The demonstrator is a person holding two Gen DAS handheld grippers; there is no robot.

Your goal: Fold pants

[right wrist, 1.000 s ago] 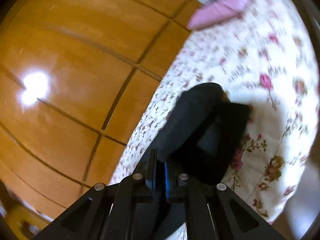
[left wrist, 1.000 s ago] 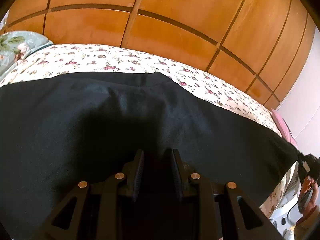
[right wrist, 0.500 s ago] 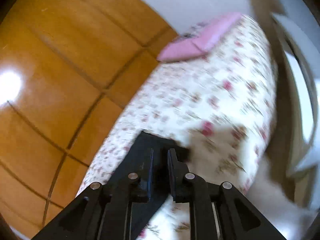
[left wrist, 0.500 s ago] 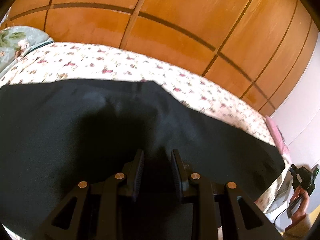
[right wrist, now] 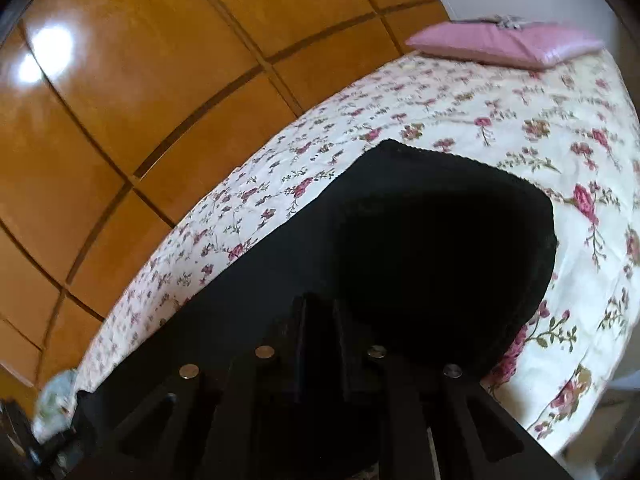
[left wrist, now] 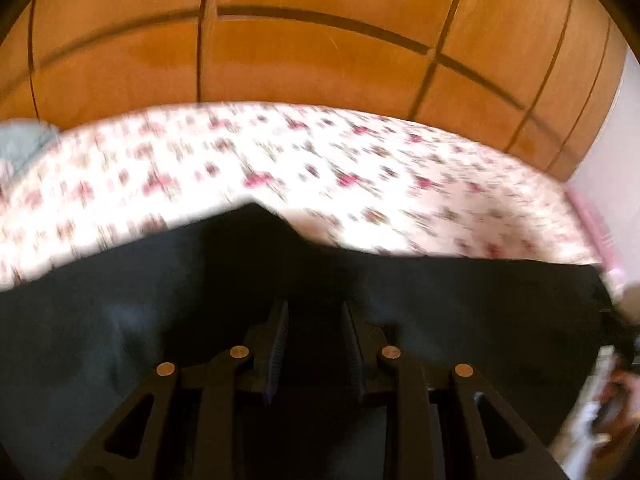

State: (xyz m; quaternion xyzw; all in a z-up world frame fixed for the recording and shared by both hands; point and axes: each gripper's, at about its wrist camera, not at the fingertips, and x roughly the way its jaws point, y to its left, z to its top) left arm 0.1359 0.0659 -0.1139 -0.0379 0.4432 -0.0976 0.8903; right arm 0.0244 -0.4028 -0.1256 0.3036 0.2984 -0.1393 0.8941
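Both my tongs sit over the black pants [right wrist: 420, 240] on the flowered bed [right wrist: 520, 128] — left tongs [left wrist: 314, 320] parted, gripping nothing; right tongs [right wrist: 320, 312] narrowly parted, grip unclear.

Both the left gripper [left wrist: 314, 312] and the right gripper [right wrist: 318, 306] are matte black plastic, each with two flat ribbed fingers [left wrist: 278, 336] on angular linkage arms with triangular cut-outs, pinned by four round brass-coloured screws [left wrist: 239, 352] in a row.

Black pants [right wrist: 420, 240] spread flat across the floral bedspread [right wrist: 520, 128], seemingly 1 layer.
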